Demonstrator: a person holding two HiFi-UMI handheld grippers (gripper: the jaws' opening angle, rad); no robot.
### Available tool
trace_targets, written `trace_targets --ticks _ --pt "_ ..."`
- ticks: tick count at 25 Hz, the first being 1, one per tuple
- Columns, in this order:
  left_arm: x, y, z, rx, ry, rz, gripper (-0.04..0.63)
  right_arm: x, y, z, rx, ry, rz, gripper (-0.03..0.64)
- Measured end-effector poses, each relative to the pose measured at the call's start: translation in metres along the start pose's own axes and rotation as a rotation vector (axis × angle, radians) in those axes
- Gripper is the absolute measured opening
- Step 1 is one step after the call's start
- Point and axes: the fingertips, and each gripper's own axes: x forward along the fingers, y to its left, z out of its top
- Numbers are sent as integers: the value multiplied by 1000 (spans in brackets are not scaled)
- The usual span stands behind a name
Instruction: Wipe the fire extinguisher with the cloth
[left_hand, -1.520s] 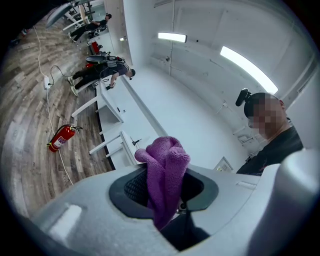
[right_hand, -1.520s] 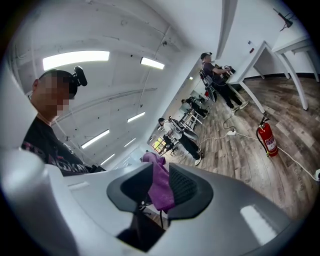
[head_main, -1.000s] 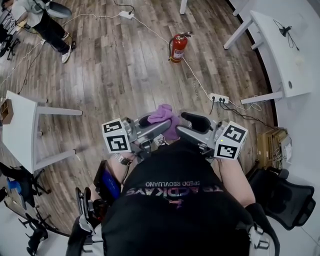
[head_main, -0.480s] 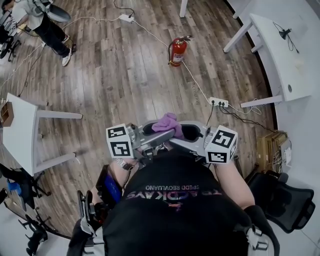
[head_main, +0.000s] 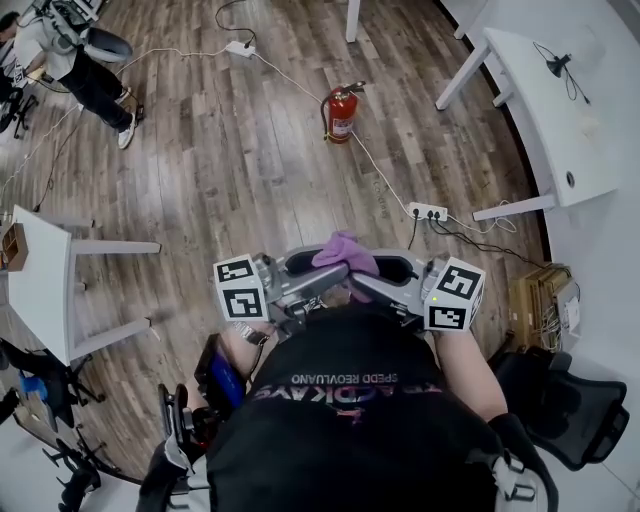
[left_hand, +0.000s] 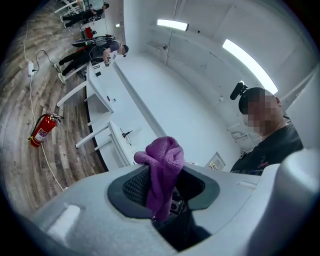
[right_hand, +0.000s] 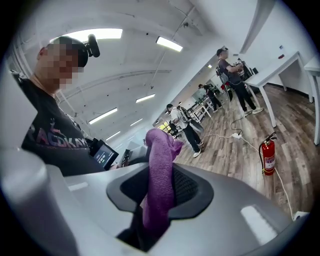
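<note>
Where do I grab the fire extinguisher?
Probably by the black handle on top, coming down from above: the fire extinguisher stands upright on the floor, its handle juts sideways, and its round body looks too wide to pinch.

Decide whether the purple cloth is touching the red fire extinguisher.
Apart. The head view shows the cloth close to the person, with a broad stretch of wooden floor between it and the fire extinguisher.
</note>
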Motion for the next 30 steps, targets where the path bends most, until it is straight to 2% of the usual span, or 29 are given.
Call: trace_targets --ticks 7,9,10,11,22,30 --pt "32 27 21 -14 -60 42 127 -84 -71 55 100 -199 -97 100" --pt "44 36 22 -22 -62 54 44 -101 -91 66 115 -238 -124 100" --pt "50 40 23 -27 -64 59 25 -107 -99 70 123 -250 -132 100" --pt "56 43 24 -30 -67 63 -2 -112 -107 72 133 -258 -137 99" --pt "120 79 31 -60 -78 118 -2 -148 -172 97 182 -267 -115 98" --pt "100 104 62 -61 -104 178 -2 -132 -212 128 201 -310 -154 98"
